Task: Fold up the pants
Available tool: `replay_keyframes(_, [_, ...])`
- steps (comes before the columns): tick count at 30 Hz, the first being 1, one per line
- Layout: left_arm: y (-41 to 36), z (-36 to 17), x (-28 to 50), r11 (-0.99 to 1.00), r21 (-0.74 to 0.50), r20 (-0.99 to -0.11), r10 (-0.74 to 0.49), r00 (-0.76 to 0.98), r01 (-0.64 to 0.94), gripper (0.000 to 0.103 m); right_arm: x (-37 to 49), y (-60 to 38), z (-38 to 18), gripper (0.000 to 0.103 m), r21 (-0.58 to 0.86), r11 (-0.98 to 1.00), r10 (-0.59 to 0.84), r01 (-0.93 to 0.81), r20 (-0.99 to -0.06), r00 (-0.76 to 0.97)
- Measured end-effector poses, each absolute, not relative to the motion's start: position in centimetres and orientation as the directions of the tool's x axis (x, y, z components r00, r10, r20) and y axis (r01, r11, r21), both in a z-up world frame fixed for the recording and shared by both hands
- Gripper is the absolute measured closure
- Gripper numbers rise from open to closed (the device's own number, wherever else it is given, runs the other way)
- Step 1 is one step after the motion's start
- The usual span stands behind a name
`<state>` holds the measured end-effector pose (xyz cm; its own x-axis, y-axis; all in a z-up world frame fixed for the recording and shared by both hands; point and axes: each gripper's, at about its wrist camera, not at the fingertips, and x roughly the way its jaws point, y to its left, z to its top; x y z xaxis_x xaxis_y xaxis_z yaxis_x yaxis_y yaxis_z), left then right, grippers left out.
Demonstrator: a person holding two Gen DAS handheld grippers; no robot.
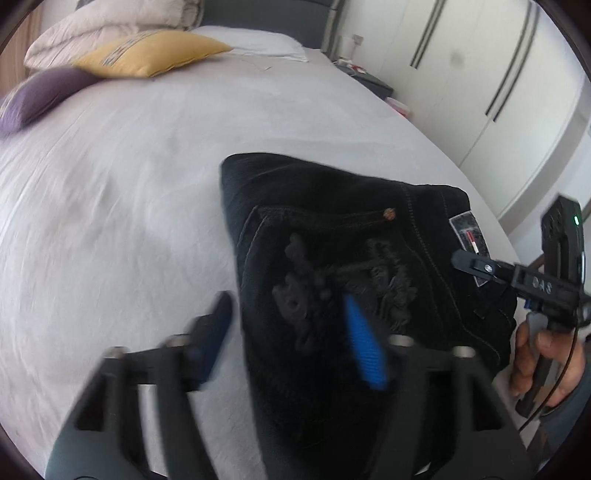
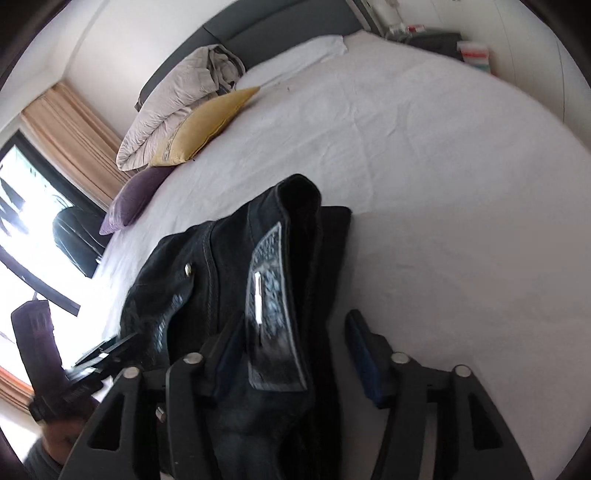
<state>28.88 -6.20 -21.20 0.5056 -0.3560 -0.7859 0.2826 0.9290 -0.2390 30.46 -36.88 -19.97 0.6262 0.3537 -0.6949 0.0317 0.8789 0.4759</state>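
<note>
Logging what I see from both wrist cameras.

Item one: black jeans [image 1: 332, 258], folded into a thick bundle on the bed sheet [image 1: 129, 184], near side of the bed, toward its right edge. A back pocket with dark embroidery faces up, a copper rivet [image 1: 389, 214] at its far corner, and a waistband patch [image 1: 469, 236] on the right end. In my right wrist view the same jeans [image 2: 207, 288] fill the near centre, the patch [image 2: 273, 295] running up the raised waistband.

Item two: left gripper [image 1: 295, 332], blurred, jaws apart. Its left finger [image 1: 218, 325] sits over bare sheet, its blue-padded right finger [image 1: 364, 343] over the pocket. I cannot tell whether either pad touches cloth.

Item three: right gripper [image 2: 299, 354], jaws apart, straddling the waistband end of the jeans, denim lying between the fingers and not pinched. From the left camera it shows at the right edge [image 1: 476, 264], fingertip by the patch, with my hand [image 1: 535, 354] on the handle.

Item four: far left of the bed, a yellow cushion [image 1: 155, 53], a purple cushion [image 1: 40, 96] nearer beside it, and a folded pale duvet [image 1: 110, 26] behind. A white pillow [image 1: 258, 42] lies at the far end.

Item five: white wardrobe doors [image 1: 480, 74] on the right; a dark nightstand [image 1: 369, 79] between them and the bed.
</note>
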Motion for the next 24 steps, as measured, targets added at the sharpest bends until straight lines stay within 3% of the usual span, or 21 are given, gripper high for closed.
replay_keyframes(3, [-4.3, -19.9, 26.9, 0.942, -0.22, -0.767, -0.329, 0.551, 0.255, 0.032, 27.6, -38.0, -18.7, 0.029, 0.45, 0.889, 0.3, 0.083, -0.71, 0.637])
replay_keyframes(7, [-2.5, -15.1, 21.5, 0.966, -0.149, -0.664, -0.257, 0.702, 0.213, 0.026, 22.2, -39.7, -15.8, 0.027, 0.414, 0.891, 0.184, 0.185, -0.703, 0.687])
replay_keyframes(8, [-2.3, -13.2, 19.4, 0.973, -0.117, -0.613, -0.228, 0.757, 0.199, 0.02, 20.5, -39.5, -14.7, 0.027, 0.4, 0.896, 0.155, 0.192, -0.688, 0.709])
replay_keyframes(9, [-2.3, -11.7, 17.5, 0.978, -0.085, -0.567, -0.203, 0.798, 0.189, 0.006, 18.6, -39.0, -13.1, 0.025, 0.374, 0.907, 0.112, 0.195, -0.659, 0.744])
replay_keyframes(10, [-2.5, -9.9, 15.4, 0.983, -0.045, -0.504, -0.177, 0.845, 0.179, 0.002, 17.2, -38.5, -11.6, 0.02, 0.35, 0.918, 0.08, 0.188, -0.626, 0.776])
replay_keyframes(12, [-3.1, -5.9, 10.2, 0.989, 0.048, -0.329, -0.119, 0.937, 0.142, 0.0, 13.5, -37.0, -7.9, 0.009, 0.288, 0.941, -0.001, 0.178, -0.525, 0.851])
replay_keyframes(13, [-3.3, -4.7, 8.7, 0.991, 0.075, -0.28, -0.088, 0.956, 0.113, 0.0, 11.5, -36.0, -6.0, 0.001, 0.258, 0.949, -0.042, 0.18, -0.463, 0.885])
replay_keyframes(14, [-3.6, -3.0, 6.6, 0.992, 0.112, -0.224, -0.029, 0.974, 0.055, 0.0, 10.3, -35.2, -4.5, 0.0, 0.239, 0.954, -0.068, 0.179, -0.409, 0.91])
replay_keyframes(17, [-4.0, 0.0, 3.3, 0.991, 0.136, -0.197, 0.014, 0.98, 0.013, 0.0, 6.0, -32.6, 0.1, 0.0, 0.172, 0.971, -0.122, 0.168, -0.25, 0.961])
replay_keyframes(21, [-3.1, 3.4, -1.2, 0.997, 0.075, -0.137, 0.009, 0.991, 0.001, 0.0, 1.5, -30.2, 5.0, 0.0, 0.104, 0.984, -0.128, 0.142, -0.125, 0.984])
replay_keyframes(24, [-2.8, 4.3, -2.0, 0.998, 0.057, -0.2, -0.028, 0.979, 0.04, 0.0, -0.7, -29.1, 7.3, 0.0, 0.094, 0.989, -0.104, 0.111, -0.079, 0.991])
